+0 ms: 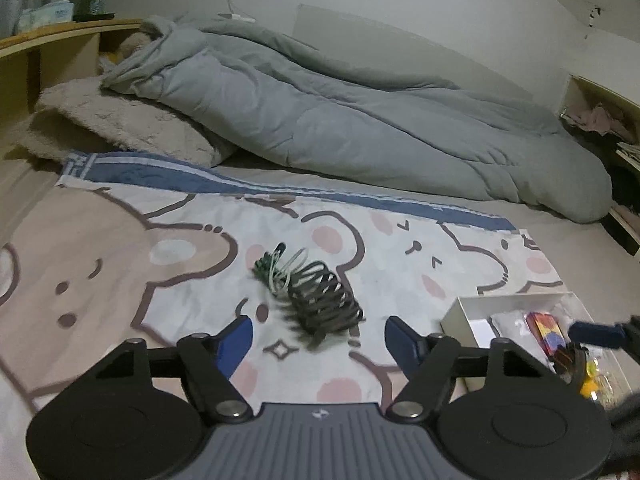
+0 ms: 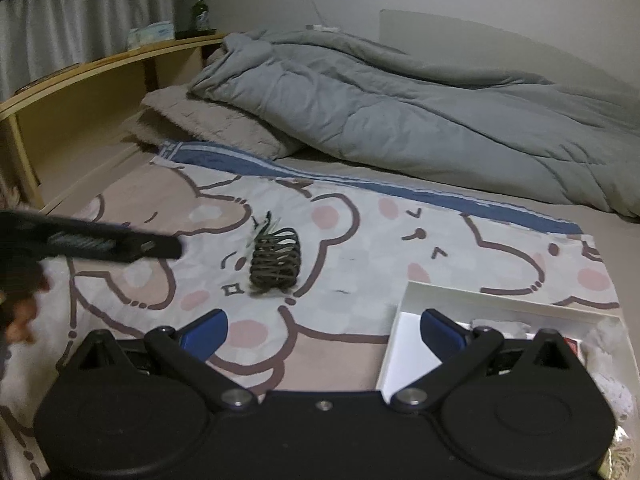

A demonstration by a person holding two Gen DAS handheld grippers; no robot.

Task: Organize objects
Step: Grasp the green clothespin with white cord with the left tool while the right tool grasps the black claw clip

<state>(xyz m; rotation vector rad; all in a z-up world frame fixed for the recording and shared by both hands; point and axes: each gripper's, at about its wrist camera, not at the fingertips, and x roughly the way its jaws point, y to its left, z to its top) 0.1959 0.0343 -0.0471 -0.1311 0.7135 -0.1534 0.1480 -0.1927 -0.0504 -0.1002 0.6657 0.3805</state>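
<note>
The left hand-held gripper hovered unclenched, low in frame, over the coiled cable lying mid-frame on the bear-print sheet. The right hand-held gripper was released, gripping nothing, beside the white box at lower right.

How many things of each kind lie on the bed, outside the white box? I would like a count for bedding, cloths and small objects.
Bedding: 2, the grey duvet and the beige pillow.
Cloths: 1, the bear-print cloth.
Small objects: 1, the dark coiled cable bundle.
Total: 4.
</note>
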